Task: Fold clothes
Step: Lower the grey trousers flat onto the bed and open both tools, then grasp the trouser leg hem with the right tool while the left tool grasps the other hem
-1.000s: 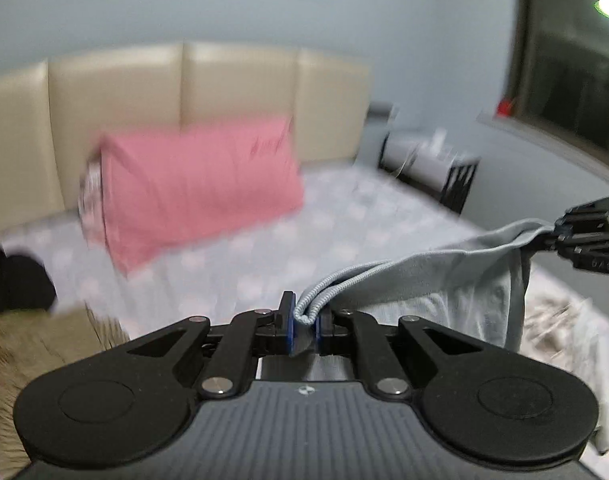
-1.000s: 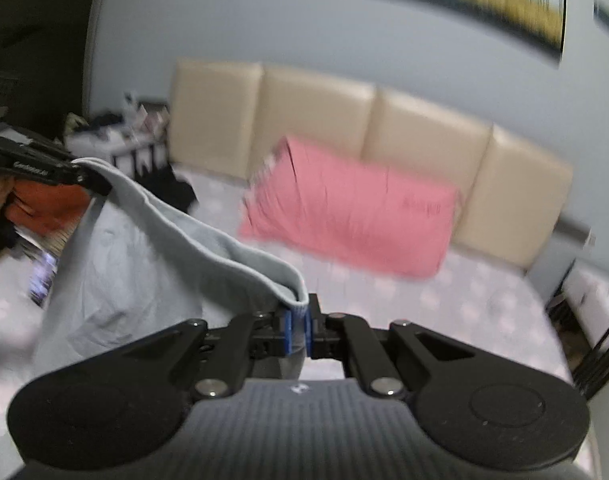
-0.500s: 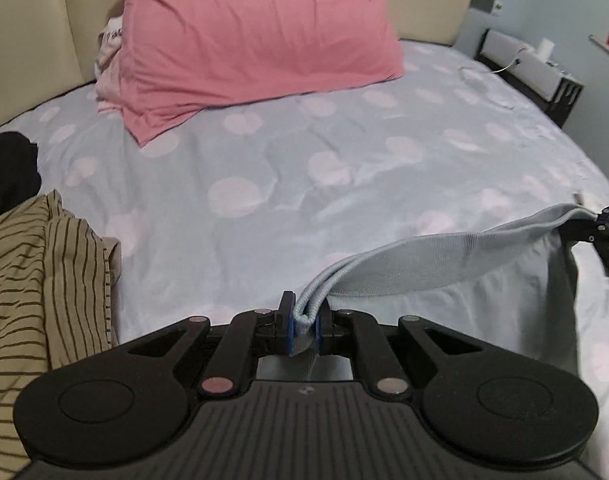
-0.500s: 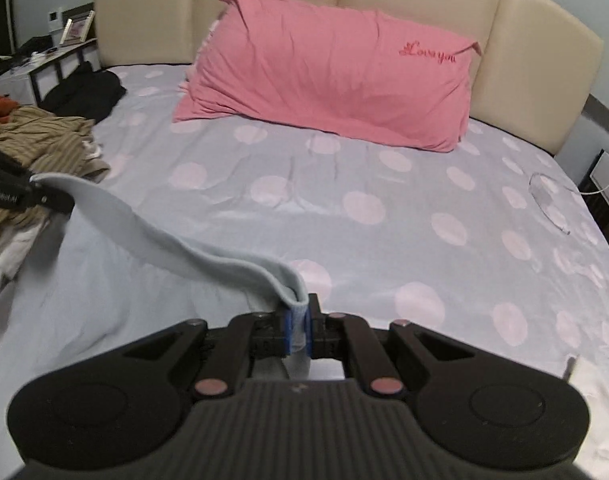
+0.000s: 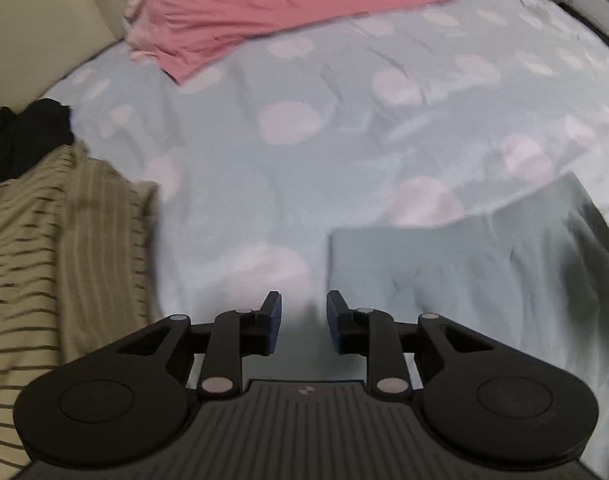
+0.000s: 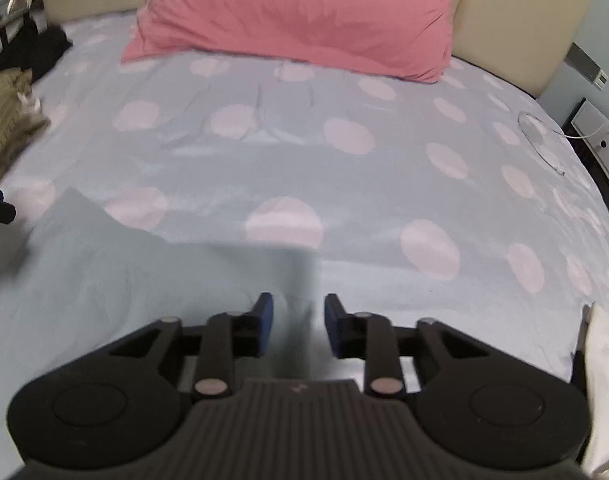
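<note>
Two grippers, both with jaws spread wide and holding nothing: left gripper [image 5: 300,322] and right gripper [image 6: 294,322].

The pale grey-blue knit garment [image 5: 464,272] lies flat on the bed's light blue sheet with pink polka dots [image 5: 288,124]. Left wrist view: it fills the lower right of the frame, its straight top edge running from centre toward the right edge. Right wrist view: the same garment [image 6: 124,268] covers the lower left, one corner peaking up at mid-left. Each gripper sits just off one end of that top edge, the cloth free of the jaws.

Both frames are blurred, so I can't tell whether it lies in one layer or is doubled over.

Step, as I judge it: garment laid down and let go, between grasps. This fits a spread-out before a fold as well as a fold already laid.

Any re-grasp needs the jaws to pinch a clean edge or corner, both ends level, without catching the sheet.

Also in view: olive striped garment heap [image 5: 44,248] at left, black clothing [image 5: 20,136] upper left, pink pillow [image 6: 304,16] at top against the cream padded headboard [image 6: 516,20].
</note>
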{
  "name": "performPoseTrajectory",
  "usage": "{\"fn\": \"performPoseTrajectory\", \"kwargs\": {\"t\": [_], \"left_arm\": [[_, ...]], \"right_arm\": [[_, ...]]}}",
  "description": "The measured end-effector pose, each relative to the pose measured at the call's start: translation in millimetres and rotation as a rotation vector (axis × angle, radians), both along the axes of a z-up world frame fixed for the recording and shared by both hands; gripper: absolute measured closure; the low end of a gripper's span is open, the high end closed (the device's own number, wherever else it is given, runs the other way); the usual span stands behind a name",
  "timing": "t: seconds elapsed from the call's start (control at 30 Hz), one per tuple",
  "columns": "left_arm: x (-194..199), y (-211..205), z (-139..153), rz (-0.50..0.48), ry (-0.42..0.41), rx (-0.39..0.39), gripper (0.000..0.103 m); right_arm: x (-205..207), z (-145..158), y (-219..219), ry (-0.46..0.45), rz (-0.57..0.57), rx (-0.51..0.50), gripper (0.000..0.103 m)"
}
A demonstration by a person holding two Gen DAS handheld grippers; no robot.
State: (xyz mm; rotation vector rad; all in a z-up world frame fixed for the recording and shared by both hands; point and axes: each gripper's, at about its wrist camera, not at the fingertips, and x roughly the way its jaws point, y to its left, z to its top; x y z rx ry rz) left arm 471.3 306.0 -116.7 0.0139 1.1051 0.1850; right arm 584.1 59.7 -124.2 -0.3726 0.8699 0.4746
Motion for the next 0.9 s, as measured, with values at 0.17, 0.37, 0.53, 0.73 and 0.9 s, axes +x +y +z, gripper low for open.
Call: {"fn": "performPoseTrajectory", "kwargs": {"t": [0.17, 0.37, 0.53, 0.73, 0.9], "left_arm": [[-75, 7, 32, -0.013, -0.170, -0.156, 0.079], [-222, -14, 15, -0.028, -0.180, -0.212, 0.079], [-343, -48, -2, -0.031, -0.128, -0.305, 0.079], [-437, -100, -2, -0.097, -0.130, -0.417, 0.079], [-484, -155, 12, -0.190, -0.168, -0.523, 0.079]], "right_arm": [[-24, 22, -48, -0.008, -0.103, 0.235, 0.070], [-112, 18, -122, 0.043, -0.114, 0.328, 0.070], [-219, 3, -183, 0.116, -0.143, 0.340, 0.069], [-348, -1, -224, 0.164, -0.151, 0.284, 0.065], [-429, 16, -256, 0.191, -0.134, 0.288, 0.058]]}}
